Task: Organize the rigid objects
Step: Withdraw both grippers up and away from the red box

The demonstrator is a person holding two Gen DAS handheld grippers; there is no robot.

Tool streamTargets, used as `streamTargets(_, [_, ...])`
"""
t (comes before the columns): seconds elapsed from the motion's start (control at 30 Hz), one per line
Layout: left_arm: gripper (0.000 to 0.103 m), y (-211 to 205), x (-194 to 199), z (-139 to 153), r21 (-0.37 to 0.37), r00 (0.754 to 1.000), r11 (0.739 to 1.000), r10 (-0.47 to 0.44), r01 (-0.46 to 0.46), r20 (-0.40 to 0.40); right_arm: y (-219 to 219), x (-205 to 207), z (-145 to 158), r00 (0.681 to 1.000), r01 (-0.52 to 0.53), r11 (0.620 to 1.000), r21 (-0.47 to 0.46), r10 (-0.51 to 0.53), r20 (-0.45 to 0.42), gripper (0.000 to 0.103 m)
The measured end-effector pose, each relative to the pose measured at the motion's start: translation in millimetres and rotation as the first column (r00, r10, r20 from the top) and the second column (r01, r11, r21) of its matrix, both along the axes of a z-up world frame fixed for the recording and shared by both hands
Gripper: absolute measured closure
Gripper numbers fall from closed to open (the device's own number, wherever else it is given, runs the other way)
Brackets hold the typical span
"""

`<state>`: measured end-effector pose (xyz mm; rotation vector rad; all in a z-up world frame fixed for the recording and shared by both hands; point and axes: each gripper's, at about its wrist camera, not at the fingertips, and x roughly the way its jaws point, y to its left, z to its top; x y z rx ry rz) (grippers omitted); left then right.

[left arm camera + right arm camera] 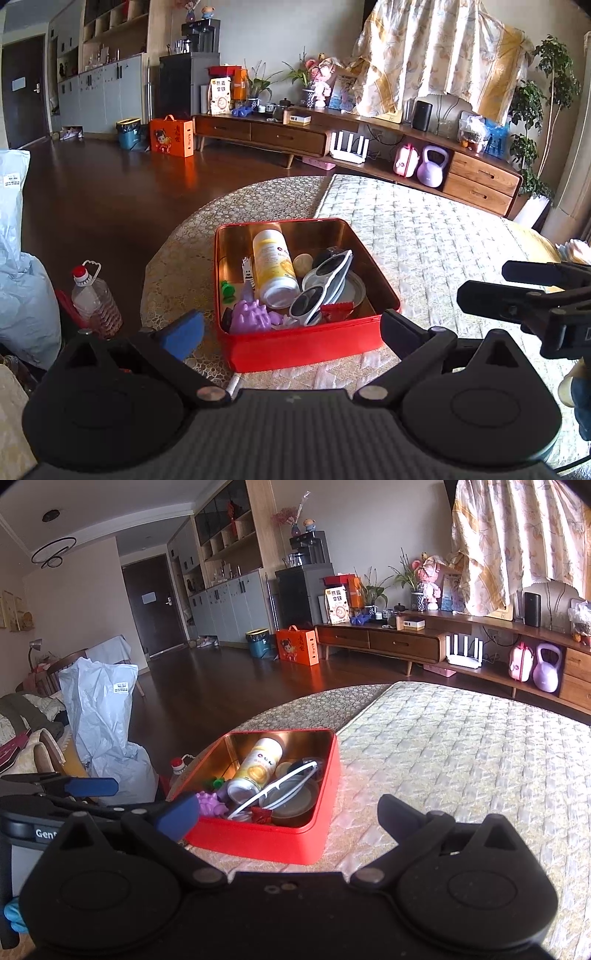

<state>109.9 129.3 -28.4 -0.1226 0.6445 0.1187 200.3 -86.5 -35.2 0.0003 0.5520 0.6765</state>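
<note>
The left gripper [291, 328] sits closest to its camera, with its two fingers spread wide and nothing between them. Just past it is the red tin box [306, 345] on the quilted table cover [424, 236]. The right gripper [288, 812] is spread wide too and holds nothing. The box sits just in front of it, a bit to its left.

The box is full of small things. A white and yellow bottle [275, 267] lies on its side in the middle. White sunglasses [321, 286] lean over a round metal lid [354, 290] beside the bottle. A purple spiky toy [253, 315] is in the near corner of the box, with a green toy [228, 290] behind it and a red wrapper [336, 308] near the front wall. A small striped thing [248, 273] stands next to the bottle.

Nothing lies on the cover between the grippers and the box.

Left of the box, down off the table, the left view shows a plastic jug [96, 299] with a red cap. In the right view the jug is mostly hidden behind the box. The right view shows a tall grey plastic bag [107, 734] left of the box, and the left view shows only its edge. Each view catches the other gripper at its side. Far behind the box is a wooden TV stand [266, 133] with a purple kettlebell [432, 166].
</note>
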Motion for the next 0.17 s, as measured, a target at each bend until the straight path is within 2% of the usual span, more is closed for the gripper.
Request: streamTargets(0.17, [0.001, -0.4, -0.1, -0.7, -0.008, 1.0, 1.0, -0.011, 0.011, -0.003, 1.2, 2.3, -3.1, 1.0, 0.016, 1.0, -0.02, -0.016, -0.004, 0.0])
